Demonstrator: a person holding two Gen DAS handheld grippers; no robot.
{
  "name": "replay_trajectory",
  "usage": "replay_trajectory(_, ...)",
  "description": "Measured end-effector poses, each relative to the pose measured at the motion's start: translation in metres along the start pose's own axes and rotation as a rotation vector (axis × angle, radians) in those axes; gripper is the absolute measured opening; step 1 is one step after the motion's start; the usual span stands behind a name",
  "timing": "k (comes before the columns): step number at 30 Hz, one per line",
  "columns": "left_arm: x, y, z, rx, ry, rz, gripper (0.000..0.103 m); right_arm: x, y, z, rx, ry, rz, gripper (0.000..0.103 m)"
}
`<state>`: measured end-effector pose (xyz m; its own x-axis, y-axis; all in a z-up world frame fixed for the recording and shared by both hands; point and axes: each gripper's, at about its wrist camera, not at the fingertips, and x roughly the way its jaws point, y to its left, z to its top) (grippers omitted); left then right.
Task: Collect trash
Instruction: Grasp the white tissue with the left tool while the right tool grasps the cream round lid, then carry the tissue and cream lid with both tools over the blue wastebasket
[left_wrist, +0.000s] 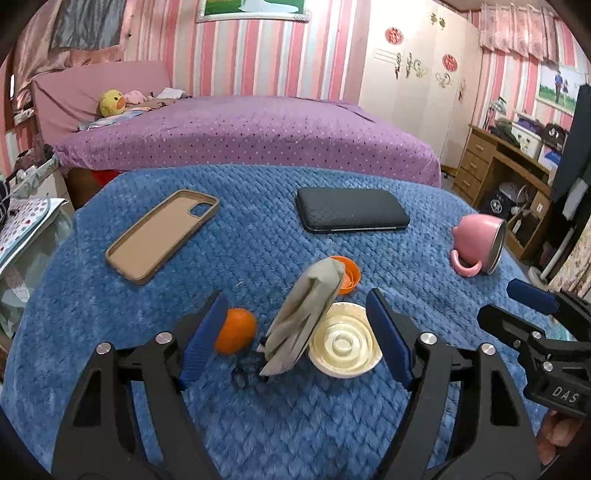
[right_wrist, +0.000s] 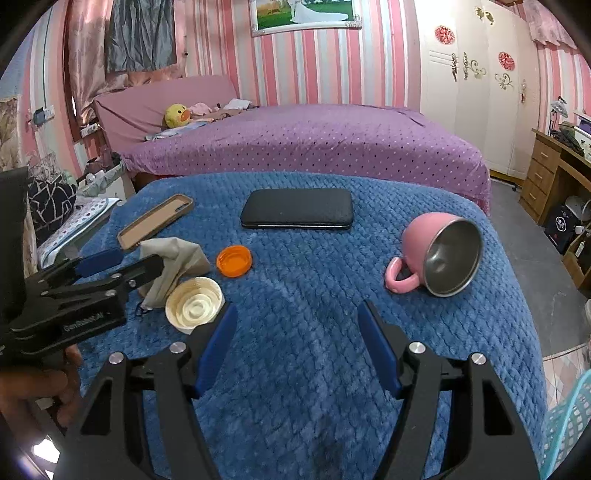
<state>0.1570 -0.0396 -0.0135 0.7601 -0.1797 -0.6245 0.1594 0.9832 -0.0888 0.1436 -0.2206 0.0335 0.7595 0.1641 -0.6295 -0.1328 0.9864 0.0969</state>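
Trash sits low and centre in the left wrist view: an orange (left_wrist: 236, 331) at the left, then a crumpled grey mask (left_wrist: 303, 317) leaning over a cream lid (left_wrist: 345, 349), with an orange cap (left_wrist: 345, 274) just behind them. All of it lies on a blue blanket (left_wrist: 258, 258). The left gripper (left_wrist: 295, 336) stands with its jaws apart around the mask and lid, touching neither (the orange is partly hidden behind the left pad). Further up the frame, from left to right, lie a tan phone case (left_wrist: 162, 234), a black phone (left_wrist: 351, 215) and a pink mug (left_wrist: 478, 245) tipped on its side. At the right edge, the right gripper (left_wrist: 517, 302) juts in. In its own view the right gripper (right_wrist: 297, 343) has jaws apart over bare blanket, nothing between them, the lid just left of its left pad.
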Motion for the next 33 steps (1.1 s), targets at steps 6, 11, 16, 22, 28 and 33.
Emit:
replay_trajectory(6,0.023,0.005,0.002,-0.042,0.066,-0.064,0.012,0.015,0.005,0.005,0.001,0.006,0.017,0.067)
replay_trajectory(11,-0.01,0.026,0.02,-0.083,-0.029,-0.036,0.006,0.03,0.022,0.005,-0.008,0.025,0.049,0.067)
replay_trajectory(16,-0.037,0.051,0.029,-0.104,-0.074,0.023,0.006,0.05,0.055,0.005,-0.045,0.06,0.127,0.067)
replay_trajectory(22,-0.044,0.073,0.024,-0.126,-0.058,0.043,0.006,0.082,0.091,-0.001,-0.103,0.118,0.123,0.067)
replay_trajectory(28,-0.05,0.073,0.02,-0.114,-0.051,0.028,0.006,0.106,0.109,-0.006,-0.151,0.179,0.074,0.063)
replay_trajectory(33,-0.053,0.069,0.014,-0.101,-0.042,0.025,0.006,0.096,0.101,-0.006,-0.119,0.157,0.09,0.06)
